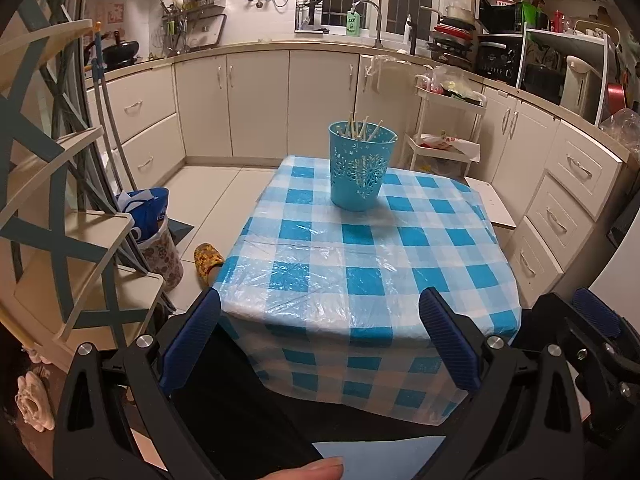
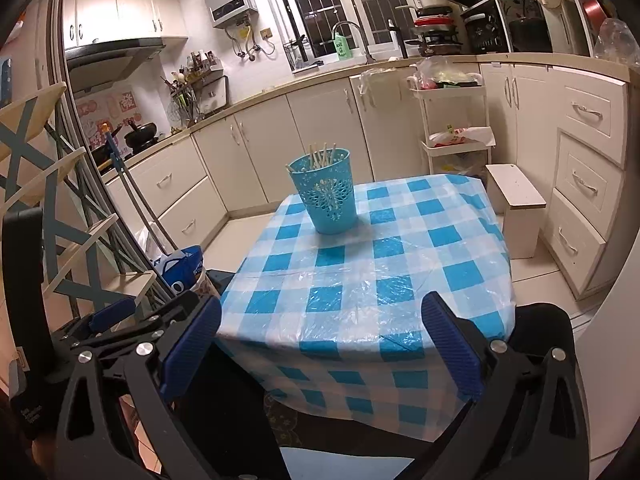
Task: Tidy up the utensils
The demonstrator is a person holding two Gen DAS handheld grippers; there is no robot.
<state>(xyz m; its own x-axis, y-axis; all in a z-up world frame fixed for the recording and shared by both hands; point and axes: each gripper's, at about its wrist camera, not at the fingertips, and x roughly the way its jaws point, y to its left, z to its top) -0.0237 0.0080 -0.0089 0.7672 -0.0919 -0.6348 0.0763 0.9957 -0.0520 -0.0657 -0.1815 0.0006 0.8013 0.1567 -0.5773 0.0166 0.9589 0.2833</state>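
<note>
One turquoise perforated holder (image 1: 362,168) is being seen standing upright on a blue-and-white checked tablecloth (image 1: 360,264), toward the far side of the table, and a bundle of pale wooden chopsticks (image 1: 362,126) is being held inside it with the tips sticking out above the rim; their number cannot be counted with certainty. A clear plastic sheet is being laid over the cloth. Two grippers are being held at the near table edge, well apart from the holder: the left gripper (image 1: 320,340) is being kept spread wide with nothing between its blue pads, and the right gripper (image 2: 322,344) is likewise being kept spread and empty. On the counter by the window, one green bottle (image 1: 353,23) is being displayed with the label "AXE". On the floor to the left, one blue-and-white bag (image 1: 146,212) and one yellow patterned slipper (image 1: 207,259) are being seen. A fingertip (image 1: 308,470) is being shown at the lower edge of the left view.
</note>
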